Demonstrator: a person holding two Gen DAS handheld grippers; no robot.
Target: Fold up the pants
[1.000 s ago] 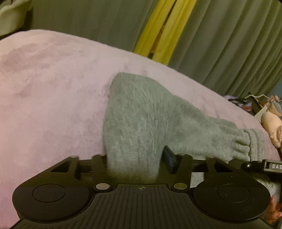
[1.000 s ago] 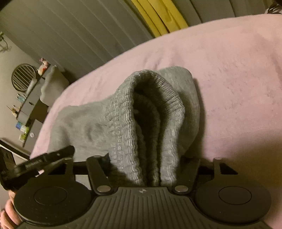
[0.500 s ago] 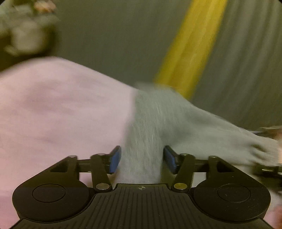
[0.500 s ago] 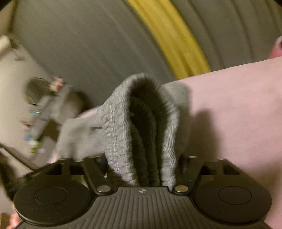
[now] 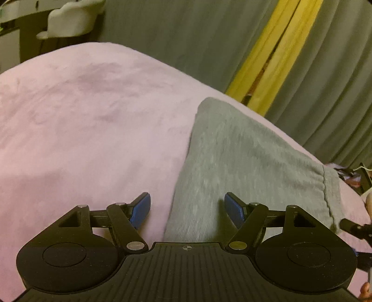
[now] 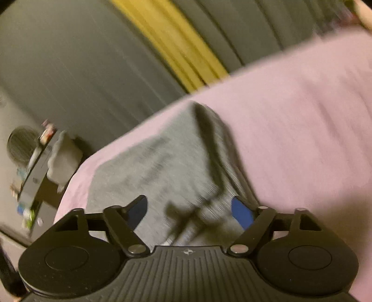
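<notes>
Here, grey knit pants (image 5: 251, 162) lying flat on a pink plush blanket (image 5: 88, 120), filling the centre and right of the left wrist frame, a stitched hem band at the right edge; left gripper (image 5: 187, 210) spread wide at the bottom of the frame, blue pads (image 5: 234, 210) clear of the cloth on both sides, jaws just opened further, the pants' near edge lying between them but not pinched; grey curtains (image 5: 176, 37) across the top, a yellow curtain strip (image 5: 276, 60) at upper right; a pale chair back (image 5: 69, 21) at upper left; tip of the other gripper just showing at the right edge.

Blurred in the right wrist frame: same pants (image 6: 162, 167) in the centre, ribbed waistband (image 6: 200, 223) bunched low between the jaws; right gripper (image 6: 189, 212) spread, jaws just eased slightly inward yet pads not pressing, right blue pad (image 6: 241, 212) bare beside the ribbing; pink blanket (image 6: 302, 120) over the right half; grey curtains (image 6: 76, 58) and yellow strip (image 6: 179, 46) at top; cluttered dark shelf unit (image 6: 34, 169) and round fan (image 6: 21, 144) at the left edge.
</notes>
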